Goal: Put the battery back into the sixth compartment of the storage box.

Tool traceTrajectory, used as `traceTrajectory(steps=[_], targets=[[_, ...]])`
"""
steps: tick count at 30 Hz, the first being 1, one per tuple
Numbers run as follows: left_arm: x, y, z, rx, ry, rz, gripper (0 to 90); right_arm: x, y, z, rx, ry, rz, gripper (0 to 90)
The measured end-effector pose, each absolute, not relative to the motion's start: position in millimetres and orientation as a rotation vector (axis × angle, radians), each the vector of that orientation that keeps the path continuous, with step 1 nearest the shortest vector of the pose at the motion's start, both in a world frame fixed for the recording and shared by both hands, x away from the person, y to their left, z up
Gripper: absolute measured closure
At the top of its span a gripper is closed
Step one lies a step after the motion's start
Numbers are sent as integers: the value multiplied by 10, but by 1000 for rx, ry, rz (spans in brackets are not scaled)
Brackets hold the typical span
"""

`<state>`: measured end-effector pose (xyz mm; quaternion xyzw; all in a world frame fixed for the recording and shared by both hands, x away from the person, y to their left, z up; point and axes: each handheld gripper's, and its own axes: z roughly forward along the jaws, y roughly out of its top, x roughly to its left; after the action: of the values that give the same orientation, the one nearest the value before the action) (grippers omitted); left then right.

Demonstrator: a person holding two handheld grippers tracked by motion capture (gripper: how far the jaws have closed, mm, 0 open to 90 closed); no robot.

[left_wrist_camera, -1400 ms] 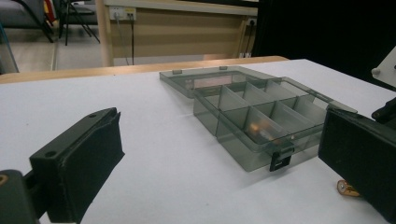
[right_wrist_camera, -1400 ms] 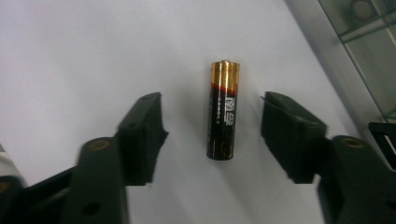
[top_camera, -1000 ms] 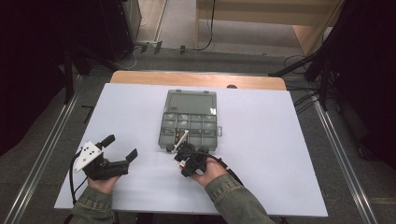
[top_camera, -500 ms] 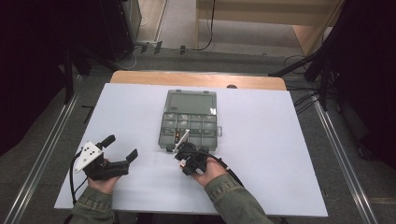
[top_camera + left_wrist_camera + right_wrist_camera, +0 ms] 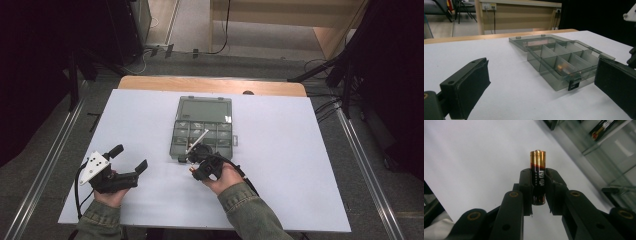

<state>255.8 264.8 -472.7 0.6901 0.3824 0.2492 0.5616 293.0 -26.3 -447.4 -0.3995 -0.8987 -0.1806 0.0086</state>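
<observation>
Battery [image 5: 538, 177] clamped in right hand-held gripper [image 5: 538, 185], base prob. hidden btwn pads.

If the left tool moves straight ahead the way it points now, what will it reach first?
Probably the near corner of the clear grey plastic compartment box, by its black latch. The left tool is open and aims over bare white table toward it; depth is hard to judge.

Two hand-held grippers: left [image 5: 131, 160], right [image 5: 192, 161]. One compartment box [image 5: 203, 127], lid open. Two batteries: one gripped [image 5: 538, 177], one in box [image 5: 563, 69].
</observation>
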Motion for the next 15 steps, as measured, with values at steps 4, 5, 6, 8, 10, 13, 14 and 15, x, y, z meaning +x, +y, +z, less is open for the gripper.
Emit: traceTrajectory(steps=[4,5,6,8,10,13,14,15], targets=[[2559,2646,-4728,1625,900,587,0,3006,-285,-4344,-1276,-2768,-668,776],[2559,2647,-4728,1627,899,588,0,3025,-291,-4317,-1289,-2751,-688,776],[2559,2646,-4729,1627,900,586,0,3044,-295,-4305,-1292,-2747,-706,776],[2559,2646,-4729,1627,901,585,0,3082,-305,-4280,-1317,-2730,-734,776],[2559,2648,-4729,1626,902,585,0,3117,-321,-4273,-1342,-2697,-773,776],[2560,2649,-4729,1629,901,588,0,3159,-344,-4290,-1359,-2678,-851,776],[2560,2650,-4728,1629,900,588,0,3174,-348,-4306,-1369,-2674,-867,775],[2559,2650,-4728,1628,900,589,0,3186,-352,-4321,-1391,-2667,-877,776]])
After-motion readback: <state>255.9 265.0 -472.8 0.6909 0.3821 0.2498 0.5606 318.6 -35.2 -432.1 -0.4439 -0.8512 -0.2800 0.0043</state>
